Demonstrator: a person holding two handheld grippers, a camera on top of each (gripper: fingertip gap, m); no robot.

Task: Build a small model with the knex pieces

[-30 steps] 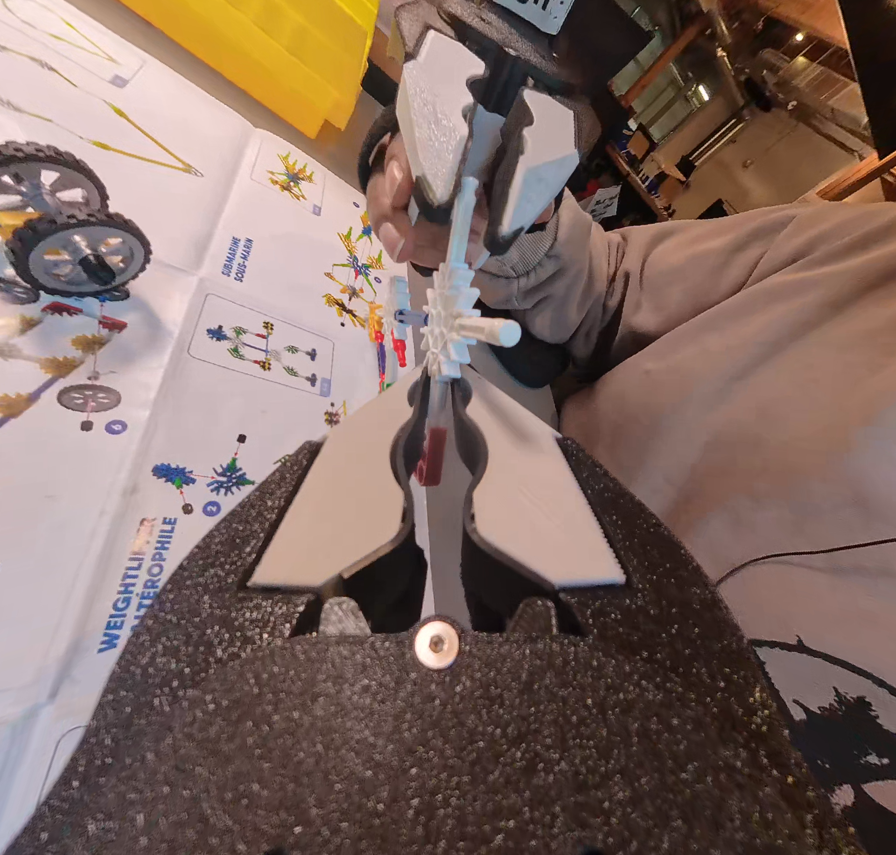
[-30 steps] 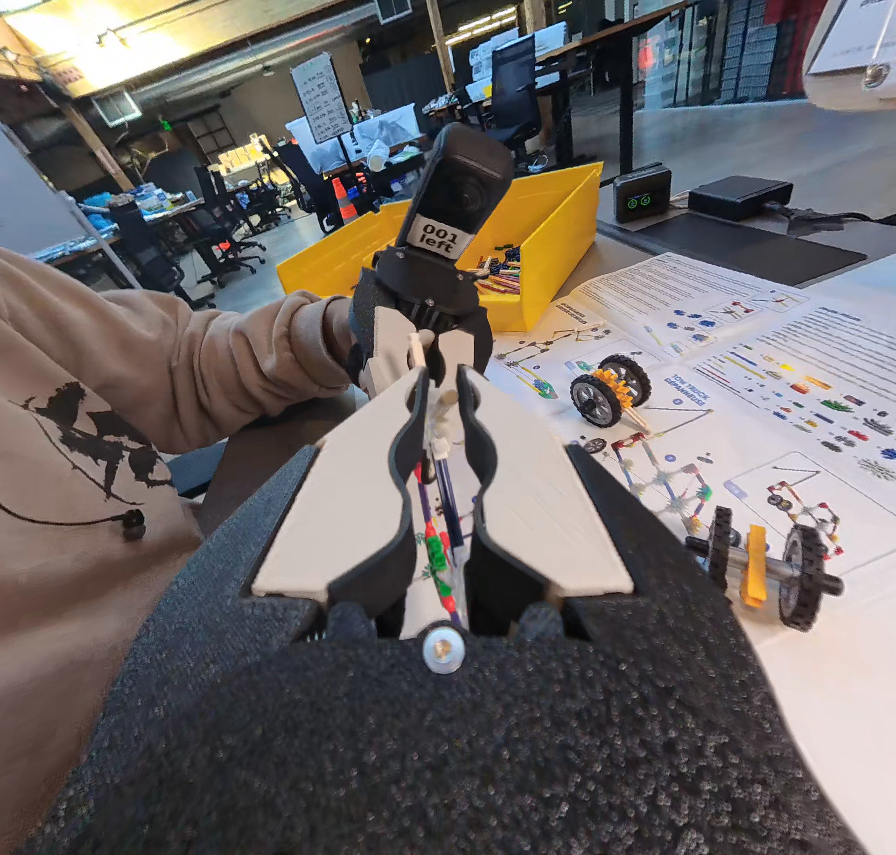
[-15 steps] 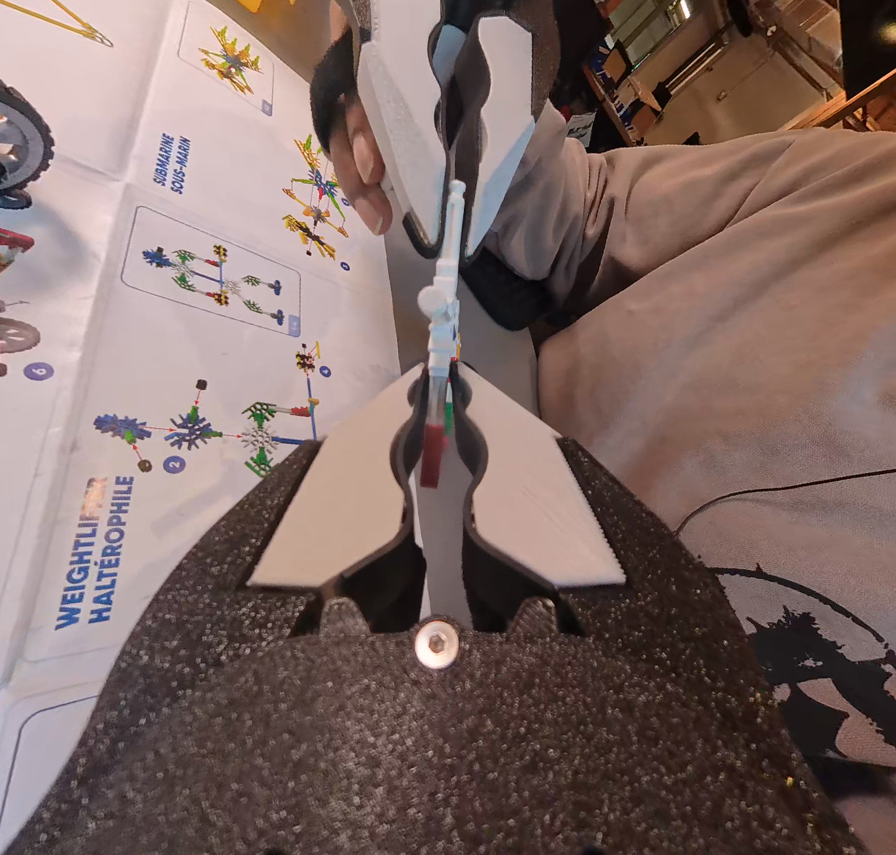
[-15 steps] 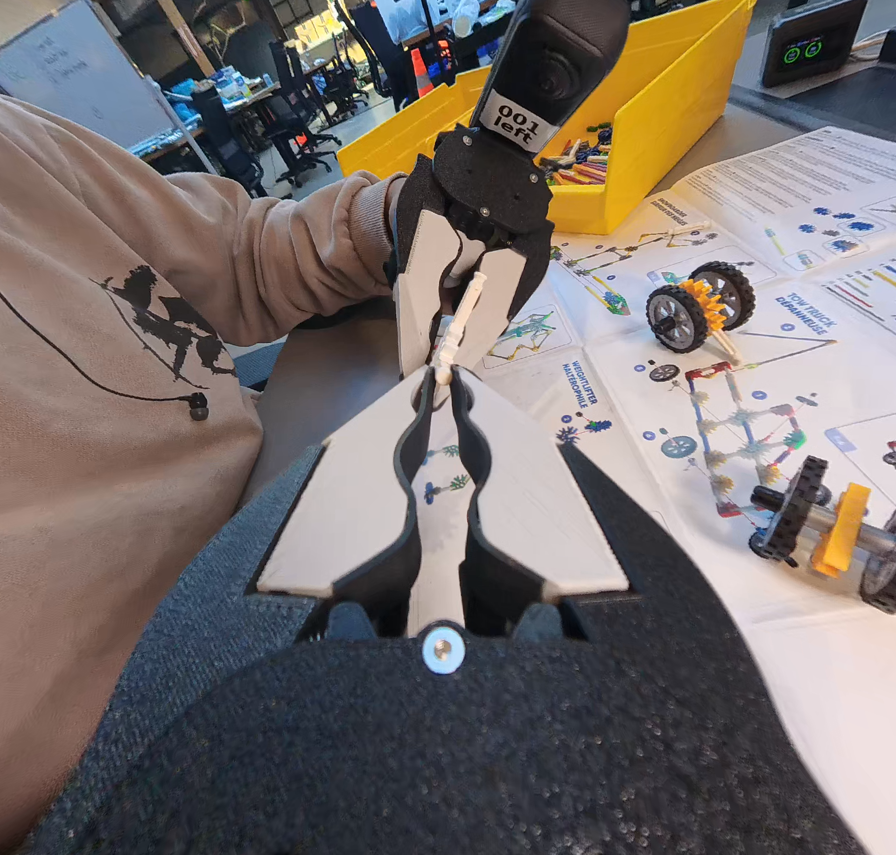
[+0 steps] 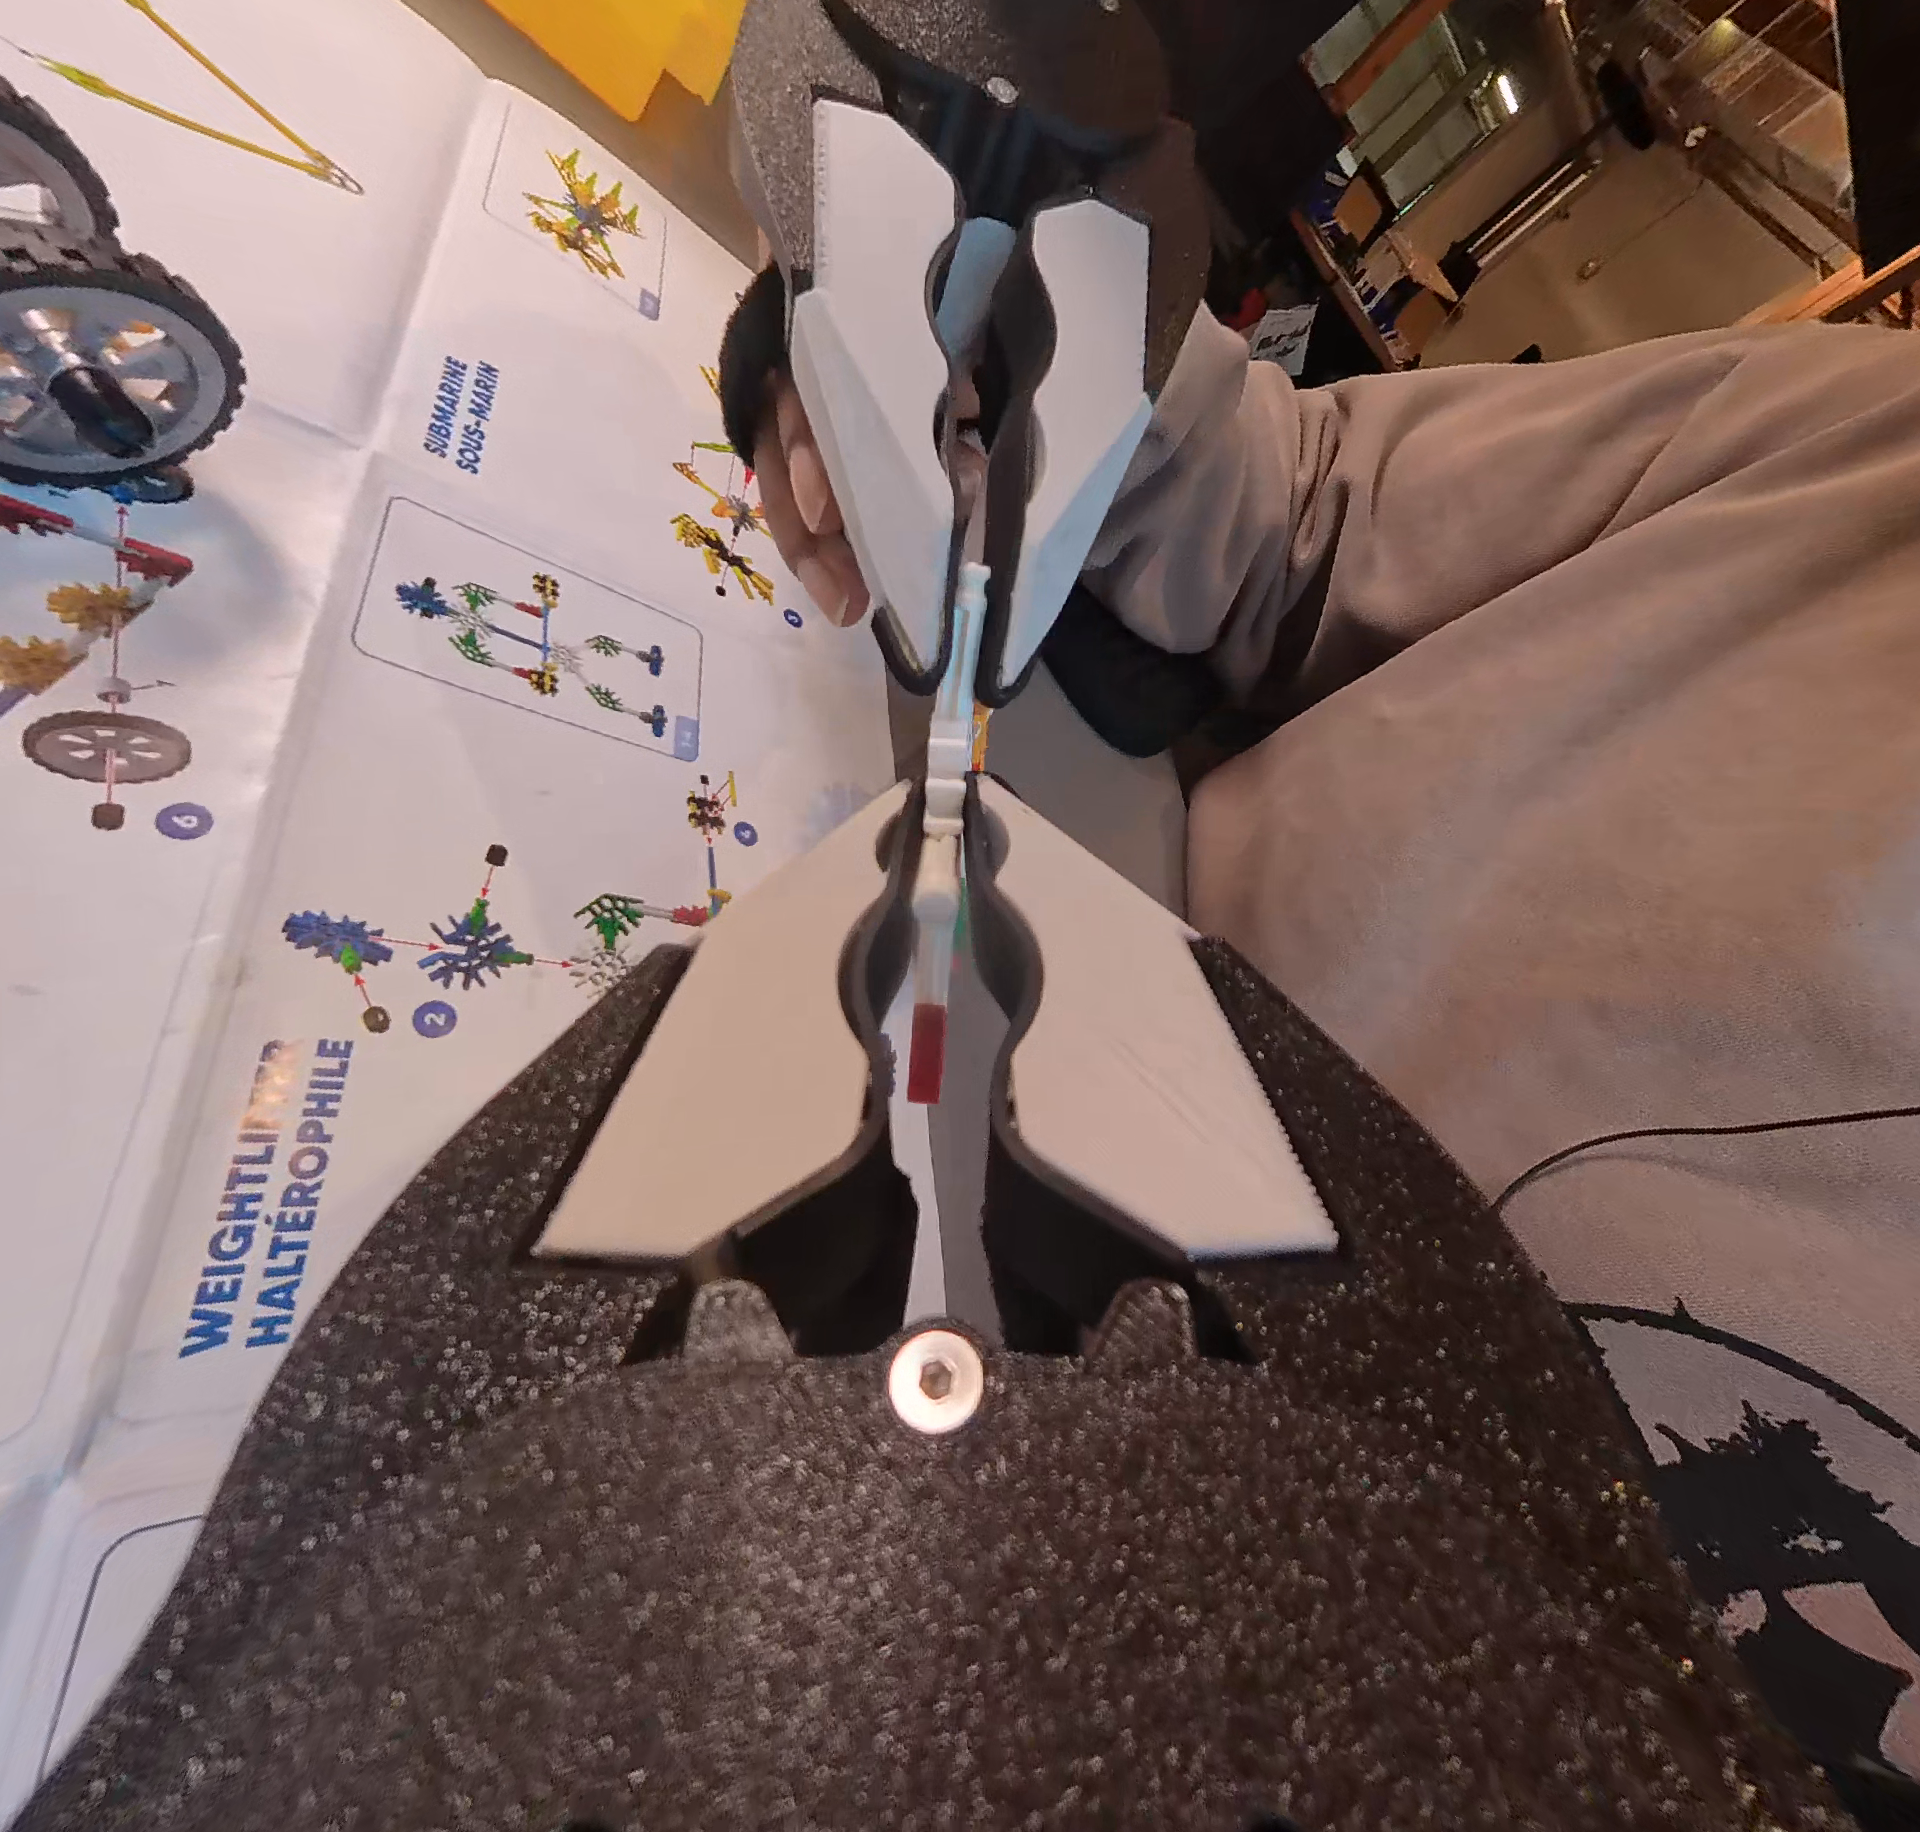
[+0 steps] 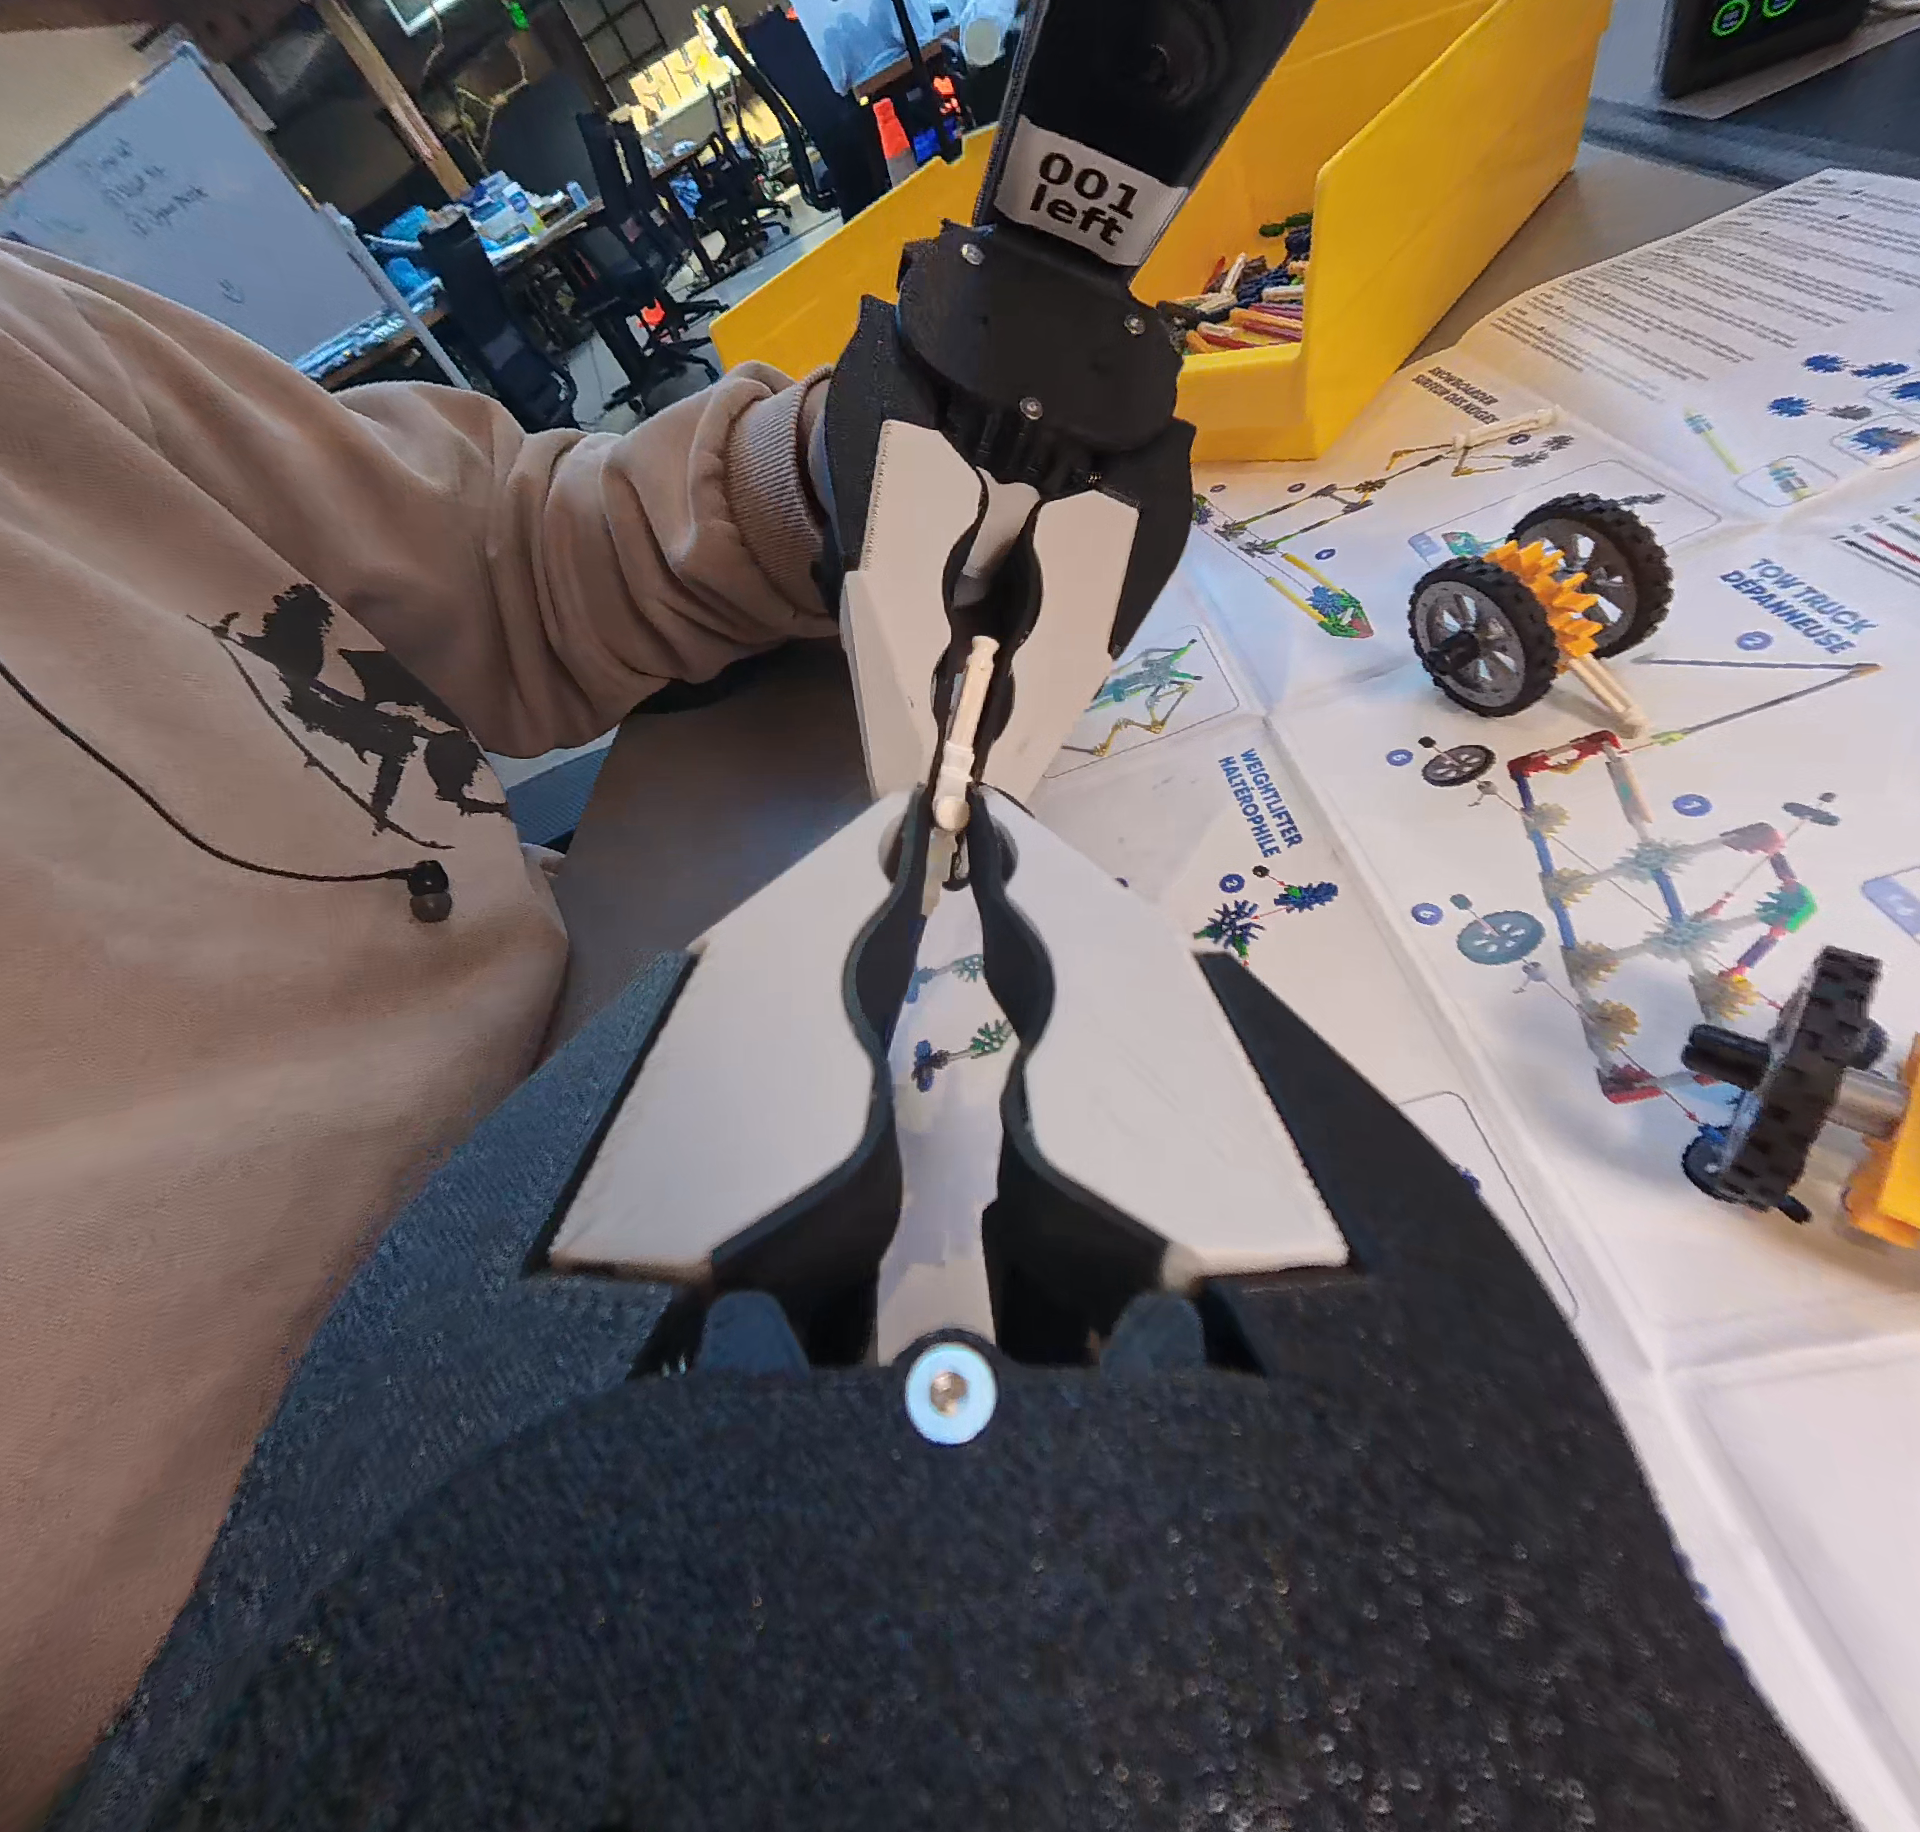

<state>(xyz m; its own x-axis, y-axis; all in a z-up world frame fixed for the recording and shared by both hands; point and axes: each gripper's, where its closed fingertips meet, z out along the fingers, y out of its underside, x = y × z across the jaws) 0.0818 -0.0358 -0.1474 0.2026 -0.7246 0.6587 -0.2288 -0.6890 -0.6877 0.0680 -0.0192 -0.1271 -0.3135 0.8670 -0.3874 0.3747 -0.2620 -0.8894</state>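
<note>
A small white rod-and-connector piece (image 5: 951, 743) spans the gap between my two grippers above the table edge. My left gripper (image 5: 940, 811) is shut on its near end; a white rod with a red tip (image 5: 925, 1055) runs back between the fingers. My right gripper (image 5: 956, 686) faces it tip to tip and is shut on the white rod's far end. In the right wrist view, my right gripper (image 6: 940, 821) pinches the white piece (image 6: 956, 754), and the left gripper (image 6: 961, 769) holds the rod running up between its fingers.
A printed instruction sheet (image 6: 1351, 847) covers the table. On it stand a wheel pair with an orange gear (image 6: 1538, 608) and a wheeled axle with a yellow part (image 6: 1808, 1086). A yellow bin (image 6: 1403, 255) of parts is behind. A person's beige sleeve (image 6: 571, 556) is at the left. The tips of both grippers are at nearly the same place.
The white connector, seen face-on a second ago, is now edge-on. The two grippers have turned and drawn closer, tip to tip, both still shut on the piece.
</note>
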